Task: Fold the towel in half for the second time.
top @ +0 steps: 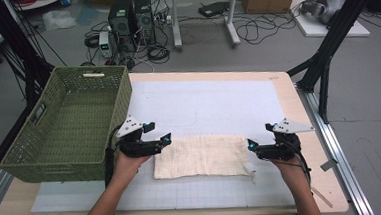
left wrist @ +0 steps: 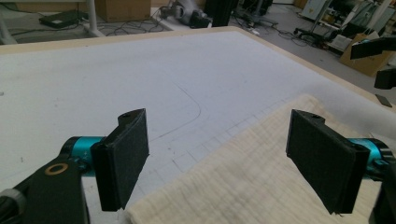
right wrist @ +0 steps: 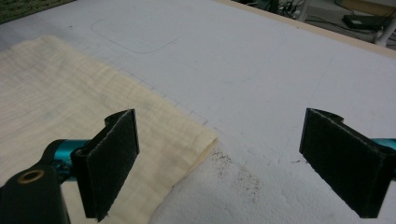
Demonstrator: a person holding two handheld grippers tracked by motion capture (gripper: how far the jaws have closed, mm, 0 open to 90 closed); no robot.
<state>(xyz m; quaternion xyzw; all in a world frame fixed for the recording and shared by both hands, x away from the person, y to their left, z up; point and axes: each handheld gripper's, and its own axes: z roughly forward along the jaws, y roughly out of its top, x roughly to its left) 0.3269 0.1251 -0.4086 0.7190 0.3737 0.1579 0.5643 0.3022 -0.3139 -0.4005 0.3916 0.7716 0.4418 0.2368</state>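
Flat on the worktop (top: 282,89), the cream cloth (top: 201,156) lay longways between the left gripper (top: 166,139) and right gripper (top: 251,145), each with spread, empty jaws at one short end.

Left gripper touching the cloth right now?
Apart. In the left gripper view the left gripper has its jaws wide open above the cream cloth, with nothing pinched between the pads; the cloth lies flat on the mat.

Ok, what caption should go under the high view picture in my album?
Two open grippers, left gripper and right gripper, at the ends of a folded cream cloth, beside a green basket.
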